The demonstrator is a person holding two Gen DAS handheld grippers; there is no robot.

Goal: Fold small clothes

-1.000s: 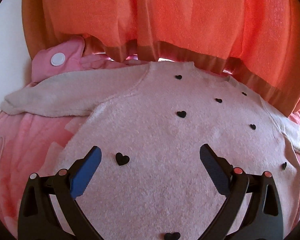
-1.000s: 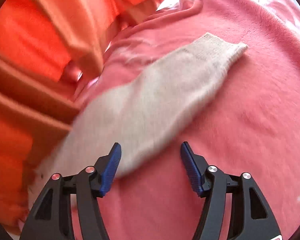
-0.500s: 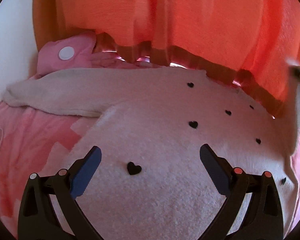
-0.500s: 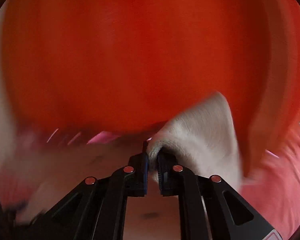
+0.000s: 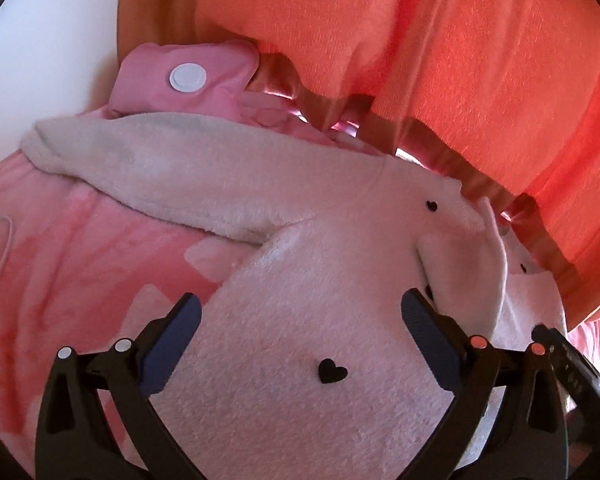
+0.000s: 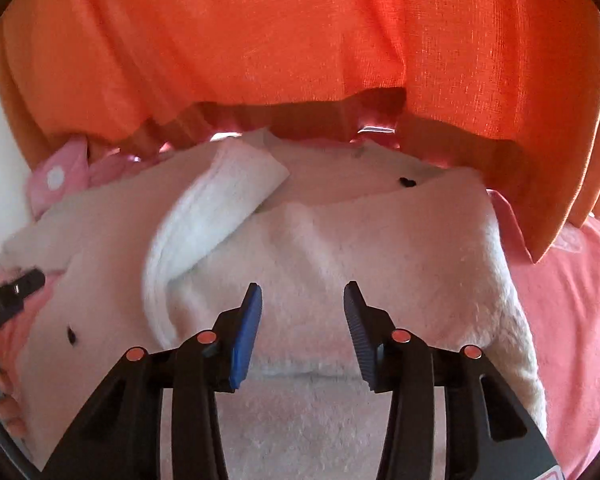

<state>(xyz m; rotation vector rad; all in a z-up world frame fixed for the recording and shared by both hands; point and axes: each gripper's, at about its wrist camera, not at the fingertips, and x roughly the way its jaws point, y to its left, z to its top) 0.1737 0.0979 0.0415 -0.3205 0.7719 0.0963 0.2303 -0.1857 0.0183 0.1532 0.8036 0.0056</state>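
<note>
A small fluffy cream sweater [image 5: 300, 312] with black hearts lies flat on a pink blanket [image 5: 60, 280]. Its left sleeve [image 5: 172, 176] stretches out to the left. Its right sleeve [image 6: 216, 208] lies folded across the body, also seen in the left wrist view [image 5: 468, 264]. My left gripper [image 5: 300, 328] is open and empty above the sweater's body. My right gripper [image 6: 302, 320] is open and empty above the folded right side of the sweater [image 6: 380, 248]. The left gripper's edge shows at the left of the right wrist view [image 6: 8, 292].
An orange curtain [image 5: 420, 60] hangs along the far edge of the bed. A pink cushion with a white dot [image 5: 180, 80] lies behind the left sleeve. A white wall [image 5: 40, 40] is at the far left.
My right gripper shut on the right sleeve, swung it over the sweater's body, then opened and let it go. My left gripper stayed open and shifted a little.
</note>
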